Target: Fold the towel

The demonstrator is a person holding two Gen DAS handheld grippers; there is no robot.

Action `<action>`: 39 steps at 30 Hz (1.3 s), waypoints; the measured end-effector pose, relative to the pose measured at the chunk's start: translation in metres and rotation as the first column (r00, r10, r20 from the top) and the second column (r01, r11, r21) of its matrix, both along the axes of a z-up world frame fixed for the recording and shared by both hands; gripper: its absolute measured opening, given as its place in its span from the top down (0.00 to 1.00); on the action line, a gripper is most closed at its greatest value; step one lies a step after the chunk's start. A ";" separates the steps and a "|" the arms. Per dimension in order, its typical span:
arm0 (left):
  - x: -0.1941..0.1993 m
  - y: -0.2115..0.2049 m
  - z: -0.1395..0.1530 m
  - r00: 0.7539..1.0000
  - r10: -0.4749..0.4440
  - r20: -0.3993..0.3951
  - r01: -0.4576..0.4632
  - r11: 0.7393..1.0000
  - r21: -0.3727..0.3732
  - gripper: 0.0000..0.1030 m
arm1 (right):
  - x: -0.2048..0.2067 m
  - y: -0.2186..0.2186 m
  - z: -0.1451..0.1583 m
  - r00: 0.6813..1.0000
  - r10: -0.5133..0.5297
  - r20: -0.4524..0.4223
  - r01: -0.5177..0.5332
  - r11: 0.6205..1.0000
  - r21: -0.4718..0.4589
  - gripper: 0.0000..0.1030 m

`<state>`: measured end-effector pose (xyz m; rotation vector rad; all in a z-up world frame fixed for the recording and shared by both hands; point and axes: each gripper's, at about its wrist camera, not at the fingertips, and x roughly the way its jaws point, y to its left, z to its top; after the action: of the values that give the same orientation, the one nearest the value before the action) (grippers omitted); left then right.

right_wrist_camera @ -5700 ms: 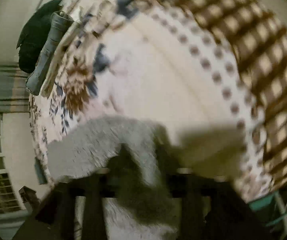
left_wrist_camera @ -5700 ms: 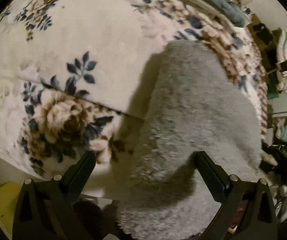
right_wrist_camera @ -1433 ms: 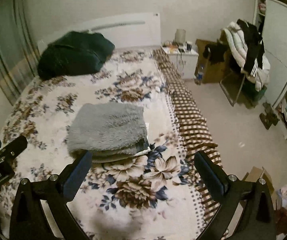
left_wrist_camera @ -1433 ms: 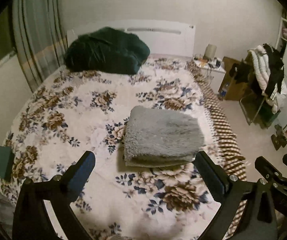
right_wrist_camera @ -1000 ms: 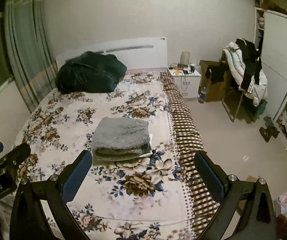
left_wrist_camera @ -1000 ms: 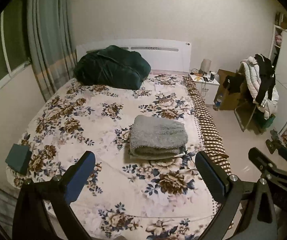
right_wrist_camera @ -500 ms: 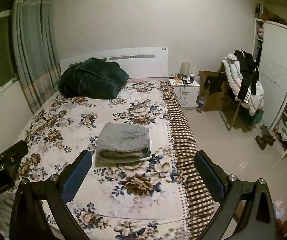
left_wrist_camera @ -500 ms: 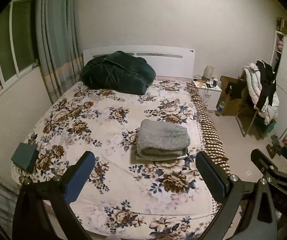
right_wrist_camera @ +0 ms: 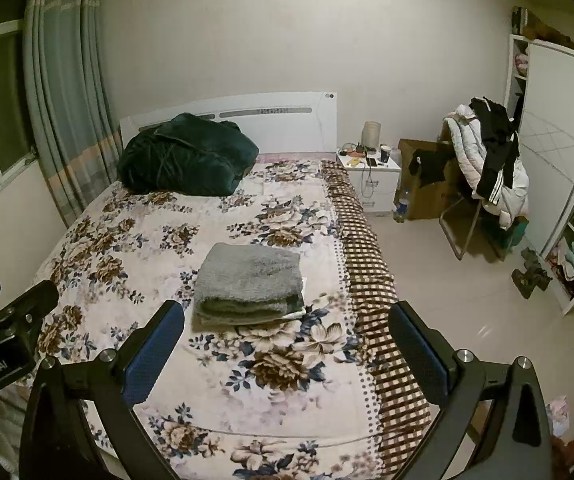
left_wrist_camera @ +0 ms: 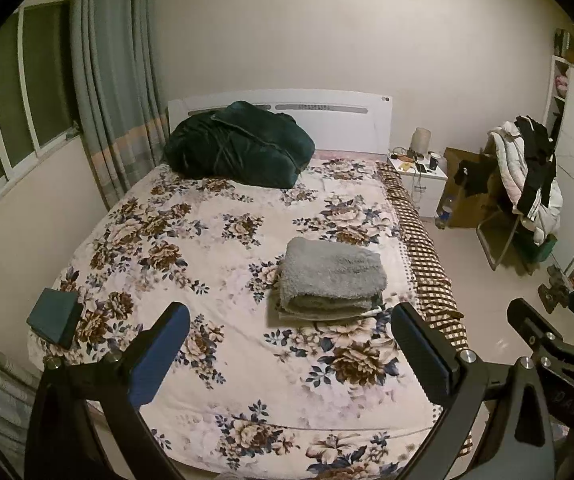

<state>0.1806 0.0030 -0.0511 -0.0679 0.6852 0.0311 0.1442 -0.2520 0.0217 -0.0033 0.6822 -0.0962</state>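
A grey fluffy towel [left_wrist_camera: 329, 276] [right_wrist_camera: 249, 280] lies folded in a thick rectangular stack on the floral bed cover [left_wrist_camera: 207, 264] [right_wrist_camera: 127, 240], towards the bed's right side. My left gripper [left_wrist_camera: 289, 344] is open and empty, held well back from the foot of the bed. My right gripper [right_wrist_camera: 287, 340] is also open and empty, equally far from the towel. The right gripper's body shows at the right edge of the left wrist view, and the left gripper's body at the left edge of the right wrist view.
A dark green bundled quilt [left_wrist_camera: 239, 146] lies at the headboard. A dark teal box [left_wrist_camera: 53, 316] sits on the bed's near left corner. A white nightstand [right_wrist_camera: 371, 176], a chair heaped with clothes [right_wrist_camera: 483, 168] and a wardrobe [right_wrist_camera: 559, 152] stand right of the bed. Curtains [left_wrist_camera: 115, 80] hang left.
Both grippers let go of the towel and drew far back from the bed; the view widened from close on the towel to the whole room. The folded towel stays in place.
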 end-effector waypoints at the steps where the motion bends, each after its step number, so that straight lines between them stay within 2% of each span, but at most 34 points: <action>1: 0.000 0.000 -0.001 1.000 -0.001 -0.002 0.001 1.000 0.000 0.00 | 0.001 0.000 -0.001 1.000 0.001 -0.002 -0.001 1.000 0.000 0.00; 39: -0.005 0.004 -0.009 1.000 0.008 -0.015 -0.008 1.000 0.008 0.00 | 0.004 -0.012 -0.011 0.999 0.033 -0.019 -0.033 0.999 0.022 0.00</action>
<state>0.1756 0.0069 -0.0601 -0.0625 0.7001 0.0425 0.1481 -0.2645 0.0109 0.0052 0.7023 -0.0571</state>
